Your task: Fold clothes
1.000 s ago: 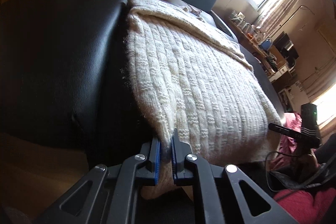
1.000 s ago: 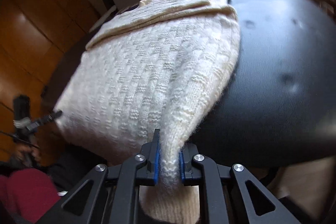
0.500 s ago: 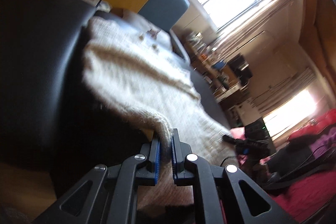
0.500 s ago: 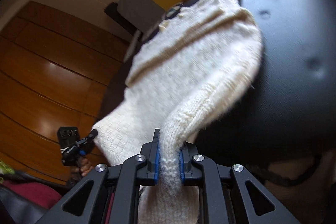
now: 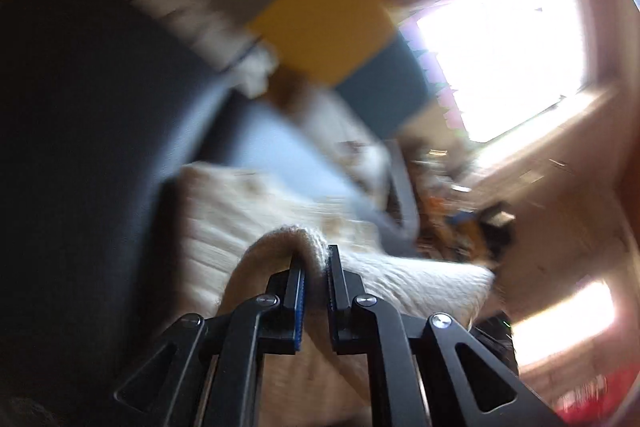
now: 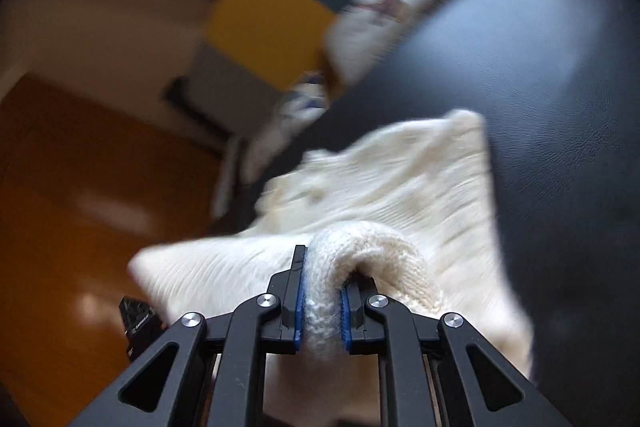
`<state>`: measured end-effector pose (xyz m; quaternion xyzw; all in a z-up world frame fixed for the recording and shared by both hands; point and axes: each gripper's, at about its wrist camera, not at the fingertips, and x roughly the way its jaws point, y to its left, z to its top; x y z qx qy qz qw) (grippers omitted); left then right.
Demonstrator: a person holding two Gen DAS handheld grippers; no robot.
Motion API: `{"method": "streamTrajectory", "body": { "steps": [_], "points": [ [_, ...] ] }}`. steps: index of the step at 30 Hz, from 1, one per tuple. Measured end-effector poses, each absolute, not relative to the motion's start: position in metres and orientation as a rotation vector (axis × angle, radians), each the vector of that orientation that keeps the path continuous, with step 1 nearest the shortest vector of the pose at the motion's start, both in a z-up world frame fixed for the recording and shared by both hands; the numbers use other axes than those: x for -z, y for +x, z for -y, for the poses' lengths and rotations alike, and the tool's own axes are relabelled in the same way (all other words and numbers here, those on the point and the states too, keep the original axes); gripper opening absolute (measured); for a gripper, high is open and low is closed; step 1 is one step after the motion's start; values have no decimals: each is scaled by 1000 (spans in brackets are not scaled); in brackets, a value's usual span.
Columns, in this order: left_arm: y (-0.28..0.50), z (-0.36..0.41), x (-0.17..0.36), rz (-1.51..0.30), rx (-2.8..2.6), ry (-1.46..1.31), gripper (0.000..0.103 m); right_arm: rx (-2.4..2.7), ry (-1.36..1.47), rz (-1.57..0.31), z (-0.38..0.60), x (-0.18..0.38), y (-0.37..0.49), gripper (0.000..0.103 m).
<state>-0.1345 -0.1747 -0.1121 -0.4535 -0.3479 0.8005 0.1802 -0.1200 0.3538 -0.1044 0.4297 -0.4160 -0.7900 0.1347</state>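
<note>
No words or labels can be read here, because both views are blurry. The left gripper [image 5: 315, 277] is pinched closed on a thick fold of the cream knitted sweater [image 5: 256, 227]. The wool bulges up in a hump between its blue pads. The right gripper [image 6: 323, 291] is clamped on another fold of the same sweater [image 6: 404, 187], and the knit wraps over its right finger. The rest of the sweater lies spread on the black padded surface [image 5: 72, 147], with its far edge lying flat on the black. In the right view one far corner of the sweater [image 6: 468, 119] points up the black surface [image 6: 560, 87], and bare black shows to the right of it and past it. In the left view bare black shows to the left of the sweater. Beyond the black surface there is a cushion [image 5: 320, 35] with yellow, grey and blue-green blocks, and some pale cloth [image 5: 256, 67] lies near it. A bright window [image 5: 504, 59] glows at the right of the left view. Orange-brown wood panels [image 6: 80, 187] fill the left of the right view.
</note>
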Motion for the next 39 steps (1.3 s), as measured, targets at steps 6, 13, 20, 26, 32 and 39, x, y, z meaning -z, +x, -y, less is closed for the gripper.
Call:
{"method": "streamTrajectory", "body": {
  "steps": [6, 13, 20, 26, 32, 39],
  "points": [
    [-119, 173, 131, 913, -2248, -1341, 8, 2261, 1281, 1159, -349, 126, -120, 12],
    [-77, 183, 121, 893, -2181, -1398, 9, 2200, 1316, 1098, -334, 122, -102, 15],
    [-74, 184, 100, 983, -2058, -1361, 13, 2044, 1327, 1082, -320, 109, -111, 79],
    [-71, 185, 92, 1019, -1967, -1329, 17, 1918, 1343, 968, -298, 101, -104, 89],
    [-88, 181, 95, 1154, -1931, -1256, 17, 1951, 1226, 1079, -303, 106, -116, 89],
    [-117, 204, 107, 1412, -1997, -1184, 17, 1995, 989, 1427, -332, 118, -147, 89]
  ]
}}
